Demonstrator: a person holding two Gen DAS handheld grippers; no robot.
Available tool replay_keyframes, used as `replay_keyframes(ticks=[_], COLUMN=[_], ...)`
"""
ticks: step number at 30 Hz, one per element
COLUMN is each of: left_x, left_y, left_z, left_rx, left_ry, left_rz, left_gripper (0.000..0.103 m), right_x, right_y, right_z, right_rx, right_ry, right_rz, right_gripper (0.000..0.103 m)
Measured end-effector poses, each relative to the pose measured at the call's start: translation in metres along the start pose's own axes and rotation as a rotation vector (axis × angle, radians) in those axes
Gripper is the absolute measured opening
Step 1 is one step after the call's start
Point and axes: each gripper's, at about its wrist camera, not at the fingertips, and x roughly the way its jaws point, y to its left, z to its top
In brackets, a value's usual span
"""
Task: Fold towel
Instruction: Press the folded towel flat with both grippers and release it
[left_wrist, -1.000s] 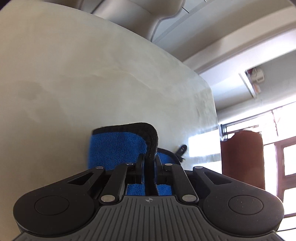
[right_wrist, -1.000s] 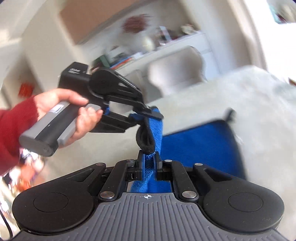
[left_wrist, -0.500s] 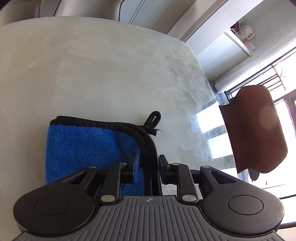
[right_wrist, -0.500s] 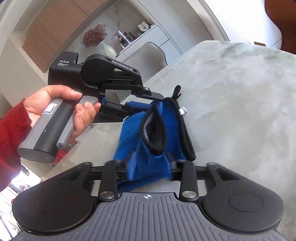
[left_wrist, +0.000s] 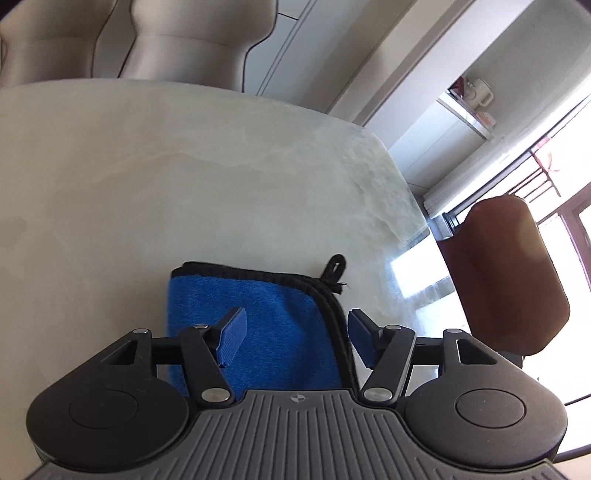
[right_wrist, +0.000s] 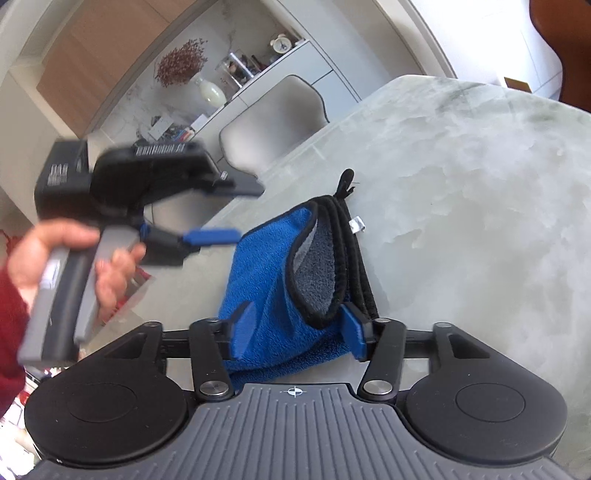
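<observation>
Both grippers are spread wide and holding nothing. The left gripper (left_wrist: 293, 338) has its 2 blue ribbed pads (left_wrist: 231, 338) apart, hanging over the towel (left_wrist: 273, 325) without touching it as far as I can see. One pad sits over the blue pile, the other just past the black edge on the window side. The right gripper (right_wrist: 295, 330) is the same deal: jaws parted, blue pads either side of the towel's near corner, cloth between them but not pinched.

The towel is a plush blue microfibre cloth, fuzzy nap, bound all round in thick black stitched piping. It lies folded on the table (left_wrist: 184, 177), a compact rounded-corner rectangle of several layers. In the right wrist view the stacked black edges run away from the camera, so the long axis points toward the far side of the table, with a little black hanging loop (right_wrist: 345, 182) sticking out at the far corner. The top flap is curled open there, showing a grey underside (right_wrist: 317, 269) shaped like a pocket. A small silvery tag (right_wrist: 357, 224) pokes out beside the piping.

The table is pale, glossy, marble-looking stone with cloudy veining and a rounded edge. The left hand (right_wrist: 66, 258) in a red sleeve, blurred, grips the left gripper's grey handle off the towel's left side. Past the table: a beige moulded chair (right_wrist: 273, 118) and a brown leathery chair back (left_wrist: 506, 277) by the bright window.
</observation>
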Motion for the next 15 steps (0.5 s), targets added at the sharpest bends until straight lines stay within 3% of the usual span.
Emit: replay_keyframes(ticks=[1,2,3,5,10,15], left_x=[0.001,0.001,0.002,0.004,0.012,0.011], left_y=[0.007,0.01,0.012,0.014,0.014,0.011], left_z=[-0.002,-0.004,-0.006,-0.009,-0.015,-0.021], left_rx=[-0.022,-0.028,-0.025,-0.008,0.031,0.088], left_ry=[0.009,0.011,0.008,0.006,0.014,0.006], left_rz=[-0.002,-0.004,-0.006,-0.01,-0.016,-0.011], left_gripper=[0.064,0.064,0.064,0.064,0.065,0.065], right_x=[0.002,0.005,0.007,0.011,0.008,0.005], right_y=[0.001,0.004,0.006,0.011,0.0,0.009], right_z=[0.0,0.001,0.001,0.003,0.011,0.011], right_rx=[-0.001,-0.03,-0.063,-0.129,-0.119,-0.201], right_ry=[0.007,0.021,0.037,0.069,0.076,0.068], right_rz=[-0.003,-0.02,-0.039,-0.077,-0.13,-0.162], right_gripper=[0.048,0.024,0.011,0.01,0.01,0.01])
